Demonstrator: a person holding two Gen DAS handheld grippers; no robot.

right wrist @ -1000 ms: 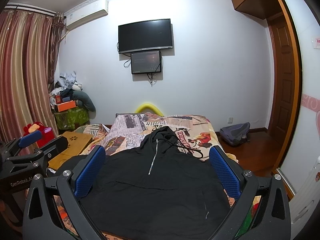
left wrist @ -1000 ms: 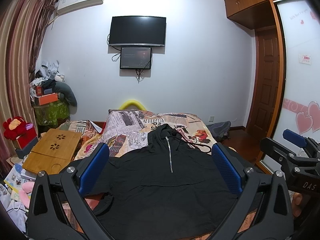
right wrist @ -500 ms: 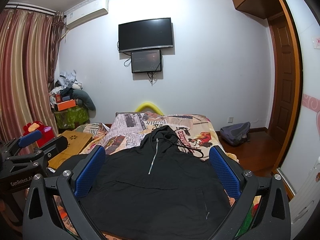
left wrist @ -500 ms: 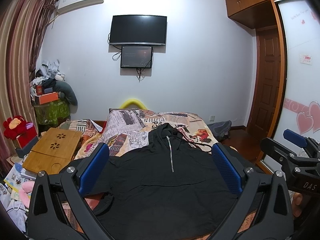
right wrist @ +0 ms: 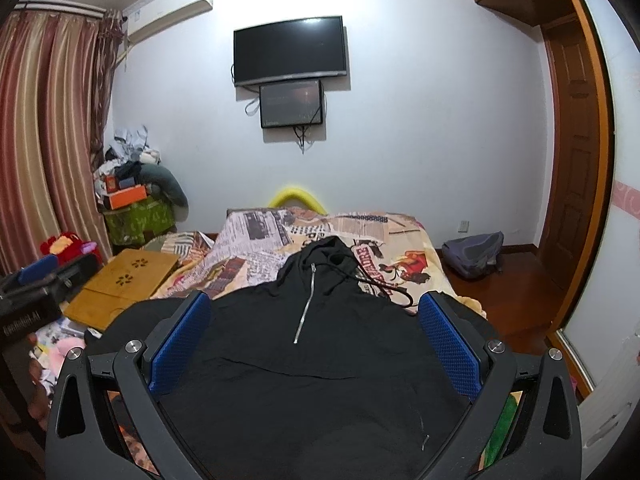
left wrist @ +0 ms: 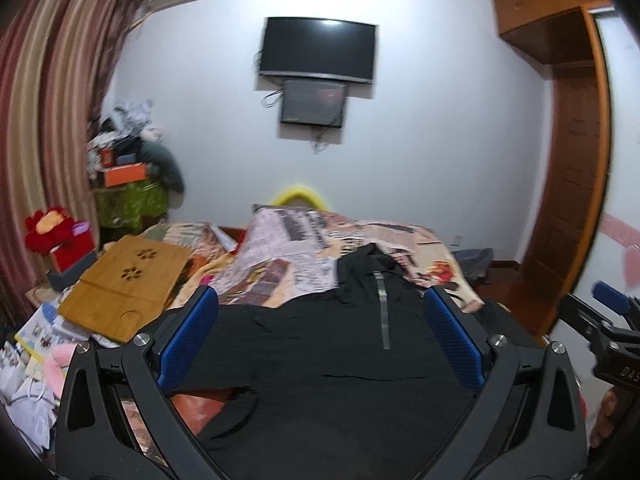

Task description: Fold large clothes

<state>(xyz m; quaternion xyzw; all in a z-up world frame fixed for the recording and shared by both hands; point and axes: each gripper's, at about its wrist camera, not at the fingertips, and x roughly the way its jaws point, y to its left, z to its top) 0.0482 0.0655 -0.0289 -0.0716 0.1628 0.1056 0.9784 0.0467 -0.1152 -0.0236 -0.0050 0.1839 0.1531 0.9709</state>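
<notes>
A large black hoodie with a short silver zip lies spread front-up on the bed, hood toward the far wall. My left gripper hovers above its lower left part, open, blue pads wide apart with nothing between them. My right gripper hangs above the lower middle, open and empty too. In the left wrist view the right gripper shows at the right edge; in the right wrist view the left gripper shows at the left edge.
The bed carries a newspaper-print cover. A wooden lap desk lies at its left, with papers and clutter below. A grey backpack sits on the floor at right, near a wooden door. Two screens hang on the far wall.
The left wrist view has swung left and tilted, now blurred with motion, so the hoodie sits further right in it. The right gripper has barely moved. Both stay open.
</notes>
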